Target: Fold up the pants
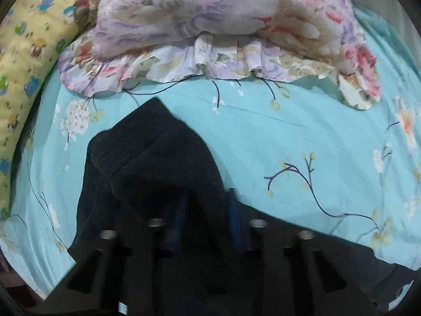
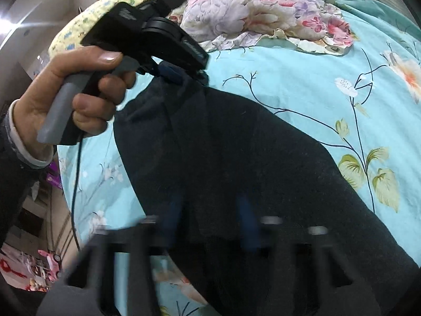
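Observation:
The dark navy pants point(image 1: 158, 163) lie on the light blue flowered bed sheet point(image 1: 289, 137). In the left wrist view my left gripper point(image 1: 206, 210) is shut on a raised fold of the pants, the cloth bunched between its blue pads. In the right wrist view the pants point(image 2: 250, 158) spread wide across the sheet point(image 2: 302, 79). My right gripper point(image 2: 210, 218) is shut on the near edge of the cloth. The left gripper point(image 2: 171, 72) shows at upper left, held by a hand and lifting a corner of the pants.
A floral ruffled pillow point(image 1: 210, 26) lies at the head of the bed, also in the right wrist view point(image 2: 263, 13). A yellow cartoon-print bolster point(image 1: 26, 65) runs along the left side. The bed's left edge and room clutter point(image 2: 39, 250) show at lower left.

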